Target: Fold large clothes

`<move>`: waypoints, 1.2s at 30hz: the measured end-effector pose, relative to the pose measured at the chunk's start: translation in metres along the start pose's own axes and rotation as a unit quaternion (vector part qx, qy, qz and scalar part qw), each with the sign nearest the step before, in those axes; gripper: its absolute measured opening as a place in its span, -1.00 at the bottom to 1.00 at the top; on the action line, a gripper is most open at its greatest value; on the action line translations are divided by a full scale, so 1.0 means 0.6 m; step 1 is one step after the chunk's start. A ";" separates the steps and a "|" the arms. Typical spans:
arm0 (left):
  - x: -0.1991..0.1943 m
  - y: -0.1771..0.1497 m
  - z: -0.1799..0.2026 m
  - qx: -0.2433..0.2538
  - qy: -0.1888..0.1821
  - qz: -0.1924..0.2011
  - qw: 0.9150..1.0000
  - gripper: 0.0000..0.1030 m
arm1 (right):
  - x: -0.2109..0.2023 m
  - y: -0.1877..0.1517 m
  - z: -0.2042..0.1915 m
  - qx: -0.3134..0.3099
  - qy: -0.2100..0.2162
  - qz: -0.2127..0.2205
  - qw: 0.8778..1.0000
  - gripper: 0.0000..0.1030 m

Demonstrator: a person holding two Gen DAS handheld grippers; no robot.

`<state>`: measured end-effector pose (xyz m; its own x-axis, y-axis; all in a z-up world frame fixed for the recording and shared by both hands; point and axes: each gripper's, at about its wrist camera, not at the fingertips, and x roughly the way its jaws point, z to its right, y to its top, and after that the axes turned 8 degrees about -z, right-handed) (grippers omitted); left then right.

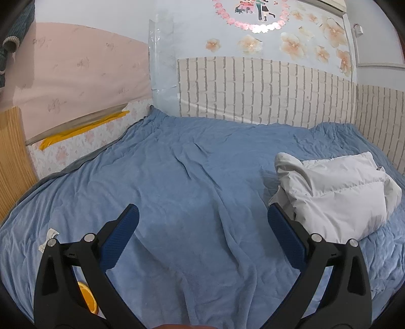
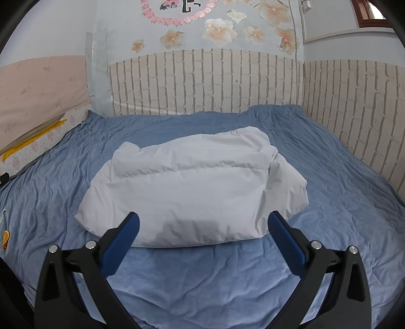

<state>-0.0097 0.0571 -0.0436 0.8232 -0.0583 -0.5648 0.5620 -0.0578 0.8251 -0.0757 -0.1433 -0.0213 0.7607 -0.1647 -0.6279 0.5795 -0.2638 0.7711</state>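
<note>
**A:** What does the left wrist view show, starting at the left?

**B:** A wood panel (image 1: pixel 11 157) at the far left, then a pink wall with a yellow strip (image 1: pixel 83 130) below it. A wrinkled blue blanket (image 1: pixel 182 177) covers the bed. The left gripper (image 1: pixel 202 217) hangs above bare blanket, its fingers (image 1: pixel 121 240) spread wide and holding nothing. A white tag (image 1: pixel 48 239) and an orange slice print (image 1: pixel 87 297) sit by the left finger. The folded white jacket (image 1: pixel 339 194) lies to the right, just beyond the right finger.

**A:** And the right wrist view?

**B:** There the jacket (image 2: pixel 192 187) sits centre, a puffy folded bundle on the blanket (image 2: pixel 341 192). The right gripper (image 2: pixel 203 225) faces its near edge, fingers (image 2: pixel 122 248) spread apart either side, gripping nothing. Whether they touch the fabric, I cannot tell.

**A:** What does only one view show?

**B:** The panel and tag appear only on the left. The right view alone shows the jacket whole and a brown window frame (image 2: pixel 367 12) at top right. Both show the brick-pattern wall (image 2: pixel 202 81) with flower stickers (image 2: pixel 217 30).
</note>
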 end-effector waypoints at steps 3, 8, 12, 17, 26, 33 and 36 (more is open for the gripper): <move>-0.001 0.000 0.001 0.001 0.000 -0.001 1.000 0.94 | 0.000 0.001 0.001 0.001 0.000 0.000 1.000 0.96; 0.000 0.002 0.000 0.001 0.000 -0.002 1.000 0.94 | 0.000 0.000 0.000 0.001 0.000 0.000 1.000 0.96; 0.002 0.002 -0.001 0.001 0.000 -0.003 1.000 0.94 | 0.000 0.001 0.000 0.001 0.000 -0.001 1.000 0.96; 0.003 0.003 -0.002 0.001 0.000 -0.003 1.000 0.94 | 0.000 0.001 0.001 0.000 0.000 -0.001 1.000 0.96; 0.003 0.002 -0.003 0.000 0.000 -0.004 1.000 0.94 | 0.000 0.001 0.001 0.000 0.000 0.000 1.000 0.96; 0.003 0.002 -0.003 -0.002 0.000 -0.005 1.000 0.94 | 0.000 0.001 0.001 0.001 0.000 -0.002 1.000 0.96; 0.002 0.001 -0.003 -0.002 0.000 -0.005 1.000 0.94 | 0.000 0.002 0.004 0.000 0.000 -0.001 1.000 0.96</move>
<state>-0.0080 0.0589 -0.0436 0.8175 -0.0571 -0.5730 0.5706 -0.0547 0.8194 -0.0758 -0.1456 -0.0205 0.7599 -0.1641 -0.6289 0.5808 -0.2631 0.7704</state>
